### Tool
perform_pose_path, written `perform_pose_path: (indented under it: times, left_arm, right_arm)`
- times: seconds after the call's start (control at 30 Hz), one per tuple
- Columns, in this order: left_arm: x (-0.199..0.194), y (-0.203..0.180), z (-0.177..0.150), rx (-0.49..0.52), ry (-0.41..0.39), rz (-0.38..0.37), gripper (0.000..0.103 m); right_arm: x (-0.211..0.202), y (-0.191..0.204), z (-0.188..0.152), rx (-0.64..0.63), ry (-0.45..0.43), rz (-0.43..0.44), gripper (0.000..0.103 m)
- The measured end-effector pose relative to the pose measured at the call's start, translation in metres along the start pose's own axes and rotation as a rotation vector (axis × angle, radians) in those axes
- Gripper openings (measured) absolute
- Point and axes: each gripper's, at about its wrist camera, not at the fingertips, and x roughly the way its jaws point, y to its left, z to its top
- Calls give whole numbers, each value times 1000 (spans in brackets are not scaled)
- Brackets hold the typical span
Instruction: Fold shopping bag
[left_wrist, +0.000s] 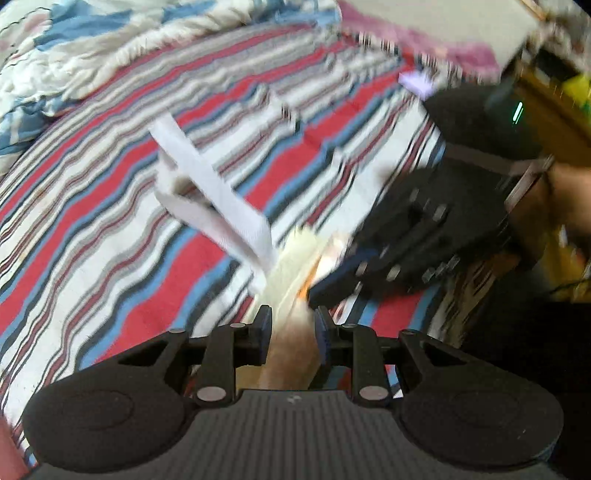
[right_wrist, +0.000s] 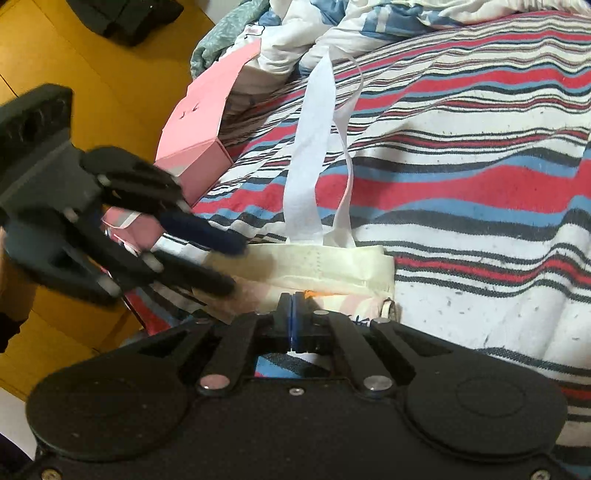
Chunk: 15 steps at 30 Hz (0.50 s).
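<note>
The cream shopping bag (left_wrist: 291, 258) is folded into a narrow band and held just above the striped bed. Its white handles (left_wrist: 218, 192) trail away over the sheet. My left gripper (left_wrist: 293, 328) is shut on one end of the band, with cloth filling the gap between its pads. In the right wrist view the bag (right_wrist: 332, 260) lies crosswise, its handles (right_wrist: 306, 166) running away from me, and the left gripper (right_wrist: 236, 264) clamps its left end. My right gripper (right_wrist: 293, 301) has its pads pressed together at the bag's near edge, apparently pinching it. The left wrist view shows the right gripper (left_wrist: 317, 282) blurred.
A striped bedsheet (right_wrist: 480, 192) covers the bed. A crumpled blue and white quilt (left_wrist: 92, 55) is heaped at the far side. A pink box (right_wrist: 199, 129) sits at the bed's edge beside the yellow wooden floor (right_wrist: 92, 74). A person's hand (left_wrist: 569, 184) holds the right gripper.
</note>
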Motion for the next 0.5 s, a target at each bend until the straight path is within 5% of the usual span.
perform_pose_path:
  times: [0.13,0.3,0.4,0.5]
  left_arm:
    - [12,5,-8,-14,10,-16,25]
    - [15,24,-11,-93,9,-88,26]
    - [17,32,-13,-134,10,-128,26]
    - [17,36,-15,-172,12,-159,26]
  right_arm:
    - [-3,11,-2,-124,-16,-15,0]
    - [-21,71,-36,-775,-56,-242,0]
    - [-12,87,-69,-1160,-1,-386,0]
    - [-2,94,-87,-1368,26,-442,0]
